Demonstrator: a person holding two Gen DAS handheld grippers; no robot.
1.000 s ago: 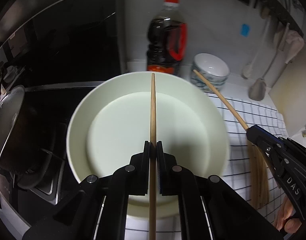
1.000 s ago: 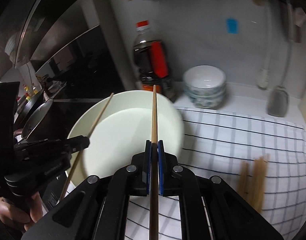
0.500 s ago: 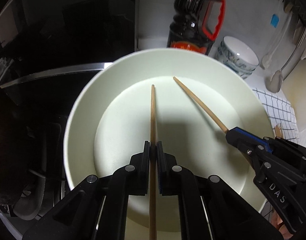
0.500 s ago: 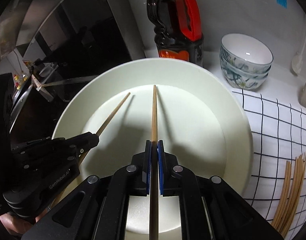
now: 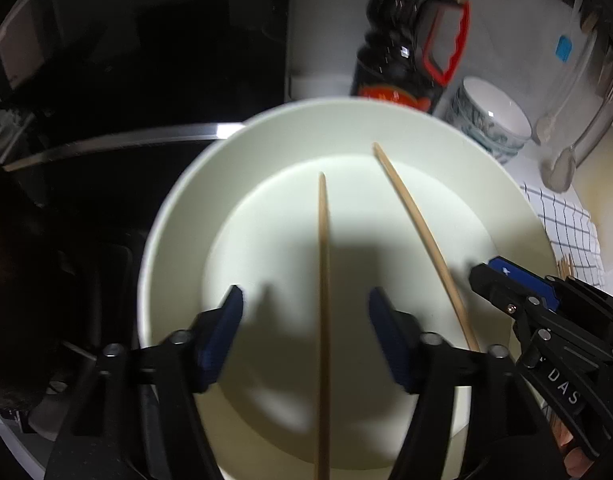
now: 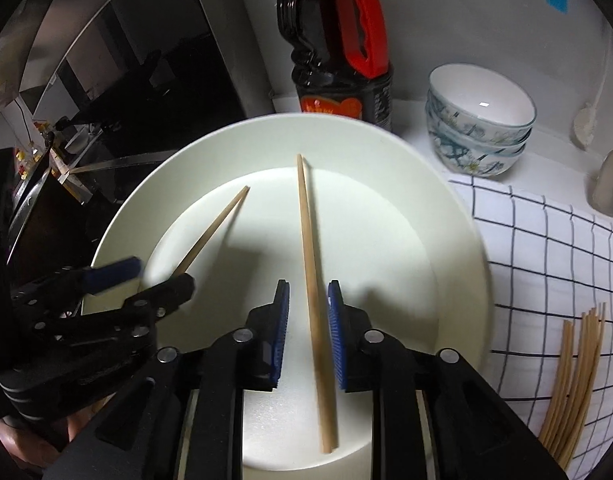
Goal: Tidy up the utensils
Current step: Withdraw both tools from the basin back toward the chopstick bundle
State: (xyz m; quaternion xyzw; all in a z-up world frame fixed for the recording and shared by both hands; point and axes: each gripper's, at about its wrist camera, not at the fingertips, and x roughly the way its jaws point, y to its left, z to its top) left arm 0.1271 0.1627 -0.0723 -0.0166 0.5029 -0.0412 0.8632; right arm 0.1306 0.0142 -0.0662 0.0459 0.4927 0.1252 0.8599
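A large white plate (image 5: 178,248) (image 6: 458,240) lies below both grippers. Two wooden chopsticks lie on it. In the left wrist view one chopstick (image 5: 323,280) runs between the fingers of my open left gripper (image 5: 304,312), untouched by either pad. In the right wrist view the other chopstick (image 6: 312,280) lies between the pads of my right gripper (image 6: 308,304), which is open with a narrow gap each side. The right gripper also shows in the left wrist view (image 5: 506,280); the left gripper shows in the right wrist view (image 6: 146,276).
A dark sauce bottle with a red handle (image 6: 338,48) stands behind the plate. Stacked patterned bowls (image 6: 478,120) sit to its right. A checked cloth (image 6: 546,260) carries a bundle of several chopsticks (image 6: 574,372). A dark stove and pan (image 5: 66,200) are at the left.
Both grippers have opened and let go of their chopsticks, which now lie on the plate. Both grippers came lower and closer over the plate.
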